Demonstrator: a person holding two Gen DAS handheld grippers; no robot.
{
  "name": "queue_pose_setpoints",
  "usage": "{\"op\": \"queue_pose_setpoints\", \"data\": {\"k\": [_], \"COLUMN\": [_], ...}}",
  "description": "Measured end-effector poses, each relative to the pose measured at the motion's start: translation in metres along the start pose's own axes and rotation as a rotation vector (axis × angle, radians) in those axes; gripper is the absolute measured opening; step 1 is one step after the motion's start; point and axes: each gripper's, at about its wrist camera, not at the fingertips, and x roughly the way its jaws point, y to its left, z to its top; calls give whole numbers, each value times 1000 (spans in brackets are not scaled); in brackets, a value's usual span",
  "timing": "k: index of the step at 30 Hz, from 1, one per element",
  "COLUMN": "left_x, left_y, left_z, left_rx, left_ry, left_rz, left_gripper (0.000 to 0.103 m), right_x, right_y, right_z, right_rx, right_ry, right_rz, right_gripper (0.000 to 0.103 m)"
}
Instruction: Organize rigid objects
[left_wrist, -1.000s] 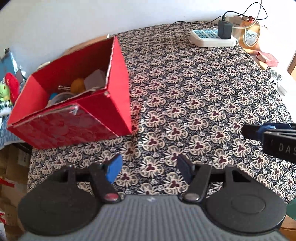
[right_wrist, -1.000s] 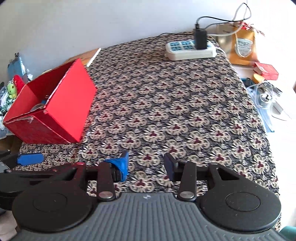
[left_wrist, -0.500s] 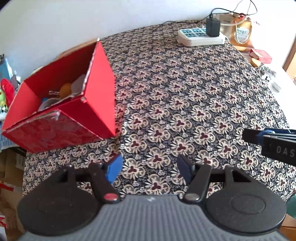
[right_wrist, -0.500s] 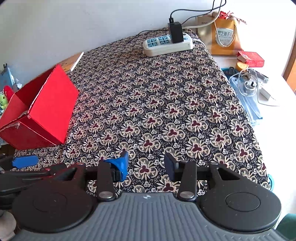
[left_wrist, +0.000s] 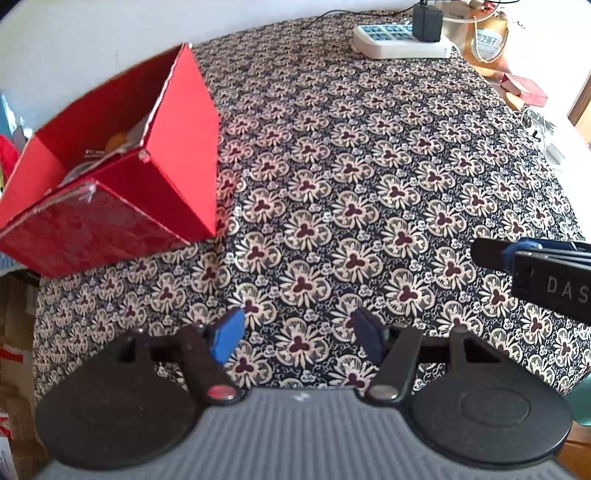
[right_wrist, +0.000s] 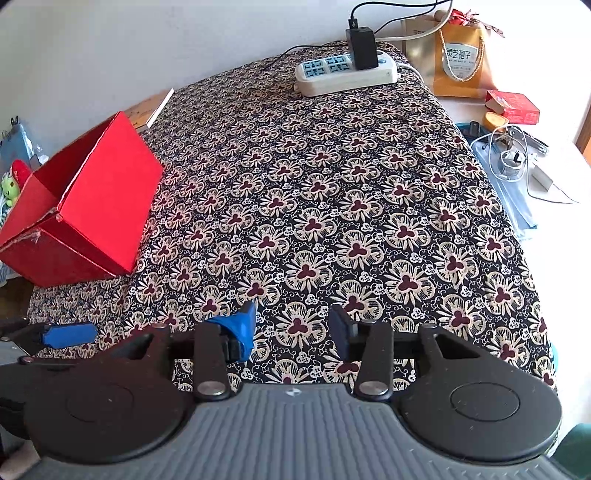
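Observation:
A red cardboard box (left_wrist: 110, 177) stands at the left edge of the floral tablecloth (left_wrist: 351, 166); an orange ball and other small items show inside it, mostly hidden by its walls. It also shows in the right wrist view (right_wrist: 85, 210). My left gripper (left_wrist: 299, 334) is open and empty, low over the cloth near its front edge, right of the box. My right gripper (right_wrist: 291, 328) is open and empty, over the front of the cloth. The left gripper's blue fingertip (right_wrist: 70, 334) shows at the lower left of the right wrist view.
A white power strip (right_wrist: 347, 75) with a black charger lies at the far edge. An orange gift bag (right_wrist: 461, 59), a small red box (right_wrist: 513, 107) and cables lie on the white surface to the right. Soft toys sit left of the box.
Both grippers have drawn back toward the front of the table and risen. The box and power strip look farther away. Both jaws stayed open.

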Motion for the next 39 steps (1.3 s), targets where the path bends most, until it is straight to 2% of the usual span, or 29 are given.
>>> {"op": "queue_pose_setpoints", "data": {"k": [10, 20, 31, 39], "left_x": [2, 0, 11, 17], "left_y": [-6, -14, 17, 66], "left_z": [4, 9, 8, 1], "left_rx": [-5, 21, -17, -22], "left_ry": [2, -34, -21, -25], "left_rz": [-17, -33, -27, -39], "left_gripper": [65, 65, 65, 65], "right_x": [-7, -9, 4, 21], "right_y": [-4, -10, 20, 67], "right_z": [3, 5, 5, 3], "right_rx": [-30, -33, -72, -64], "right_ry": [-29, -40, -11, 12], "right_rz": [-72, -77, -58, -76], "right_gripper": [28, 28, 29, 29]}}
